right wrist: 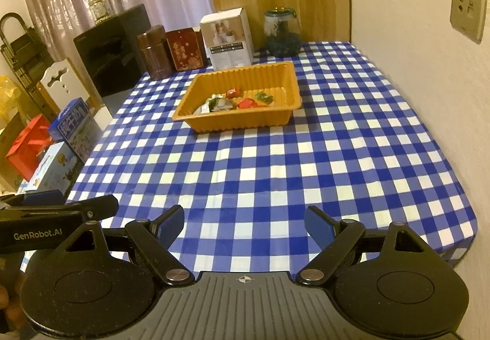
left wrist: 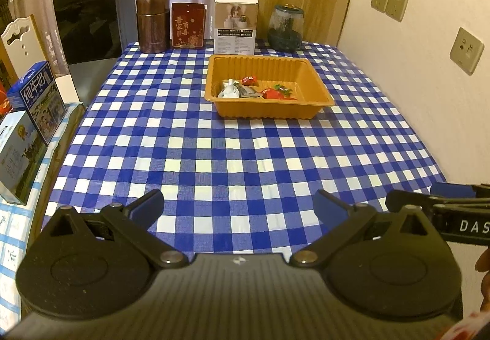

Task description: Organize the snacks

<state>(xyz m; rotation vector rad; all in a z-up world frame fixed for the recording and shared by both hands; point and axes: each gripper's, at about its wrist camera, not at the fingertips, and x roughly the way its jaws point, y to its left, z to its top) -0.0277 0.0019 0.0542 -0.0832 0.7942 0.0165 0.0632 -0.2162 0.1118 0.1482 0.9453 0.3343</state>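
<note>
An orange plastic tray [left wrist: 318, 76] [right wrist: 288, 76] stands on the far half of the blue-and-white checked table [left wrist: 214, 156] [right wrist: 275, 162]. Inside it lie several wrapped snacks: a white one [left wrist: 229, 90] [right wrist: 205, 106], small red ones [left wrist: 248, 80] [right wrist: 232, 92], a larger red one [left wrist: 274, 93] [right wrist: 247, 103] and a green-and-red one [left wrist: 283, 88] [right wrist: 264, 96]. My left gripper [left wrist: 240, 207] hangs open over the near table edge, nothing between its blue pads. My right gripper [right wrist: 245, 225] is likewise open and empty, well short of the tray. Each gripper's side shows at the other view's edge.
Along the table's back edge stand a brown canister [left wrist: 153, 23], a red box [left wrist: 187, 25], a white carton [left wrist: 235, 24] and a glass jar [left wrist: 286, 28]. A black appliance [left wrist: 92, 21] and milk cartons [left wrist: 38, 98] sit at the left. A wall with sockets [left wrist: 465, 49] runs along the right.
</note>
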